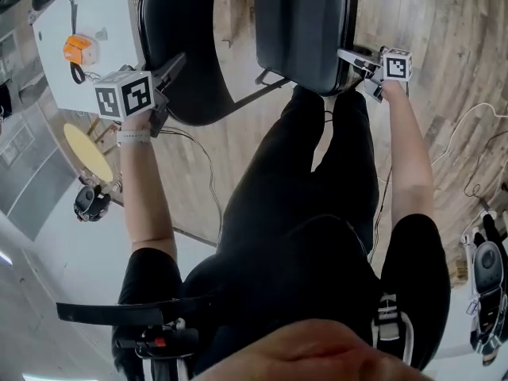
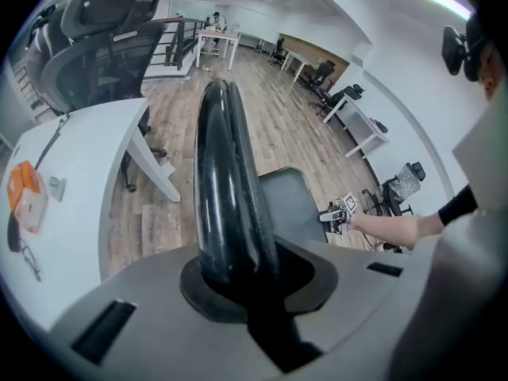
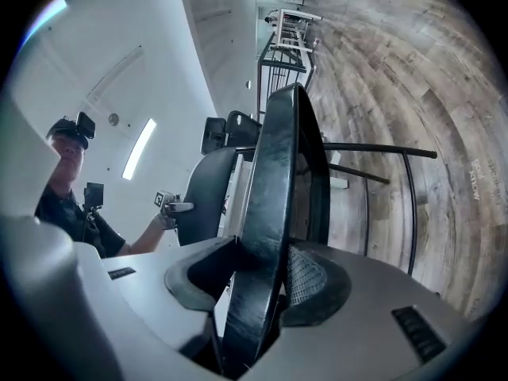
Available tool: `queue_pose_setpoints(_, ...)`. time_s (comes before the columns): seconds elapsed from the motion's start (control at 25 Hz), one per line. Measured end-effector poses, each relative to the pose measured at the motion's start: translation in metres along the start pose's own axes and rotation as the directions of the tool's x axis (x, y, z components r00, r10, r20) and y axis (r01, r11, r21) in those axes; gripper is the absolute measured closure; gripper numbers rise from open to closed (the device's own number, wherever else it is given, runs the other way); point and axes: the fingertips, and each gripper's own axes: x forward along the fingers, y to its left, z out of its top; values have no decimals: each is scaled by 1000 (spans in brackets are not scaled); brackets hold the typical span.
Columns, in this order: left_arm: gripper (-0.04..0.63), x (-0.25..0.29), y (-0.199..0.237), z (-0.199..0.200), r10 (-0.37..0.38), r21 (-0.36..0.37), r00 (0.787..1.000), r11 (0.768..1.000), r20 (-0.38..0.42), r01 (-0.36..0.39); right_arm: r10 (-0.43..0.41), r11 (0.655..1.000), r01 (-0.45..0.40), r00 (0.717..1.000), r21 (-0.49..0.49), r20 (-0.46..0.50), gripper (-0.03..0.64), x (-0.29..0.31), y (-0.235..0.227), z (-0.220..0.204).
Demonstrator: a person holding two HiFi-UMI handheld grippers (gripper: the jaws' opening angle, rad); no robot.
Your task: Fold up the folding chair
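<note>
The folding chair's black backrest (image 1: 186,46) is at the top left of the head view, and its black seat (image 1: 305,26) is tipped up at the top centre. My left gripper (image 1: 175,63) is shut on the backrest's rim (image 2: 226,181), which runs straight out between its jaws. On the seat's right edge my right gripper (image 1: 351,59) is shut, and the seat's edge (image 3: 274,189) fills its jaws. The chair's thin black frame tubes (image 3: 381,151) reach toward the wooden floor. Each gripper view shows the other gripper (image 2: 337,213) (image 3: 171,205) across the chair.
A white desk (image 1: 107,10) with an orange object (image 1: 79,50) stands just left of the chair, with a yellow round stool (image 1: 87,151) under it. The person's black-trousered legs (image 1: 317,197) are right behind the chair. Cables (image 1: 468,133) lie on the floor at right. An office chair (image 2: 95,46) stands beyond the desk.
</note>
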Motion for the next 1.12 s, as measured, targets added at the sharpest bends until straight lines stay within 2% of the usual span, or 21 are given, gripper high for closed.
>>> queue_pose_setpoints(0.32, 540, -27, 18, 4, 20, 12, 1000, 1000, -2, -20, 85, 996, -85, 996, -40, 7, 483, 69, 60, 11)
queue_pose_setpoints(0.68, 538, -62, 46, 3, 28, 21, 1000, 999, 9, -28, 65, 984, -83, 991, -158, -116, 483, 145, 107, 11)
queue_pose_setpoints(0.84, 540, -71, 59, 2, 30, 12, 999, 999, 16, -30, 67, 982, -91, 988, -168, -139, 483, 175, 118, 11)
queue_pose_setpoints(1.12, 540, -88, 87, -2, 47, -12, 998, 999, 42, -47, 98, 984, -114, 989, -138, -114, 483, 236, 136, 9)
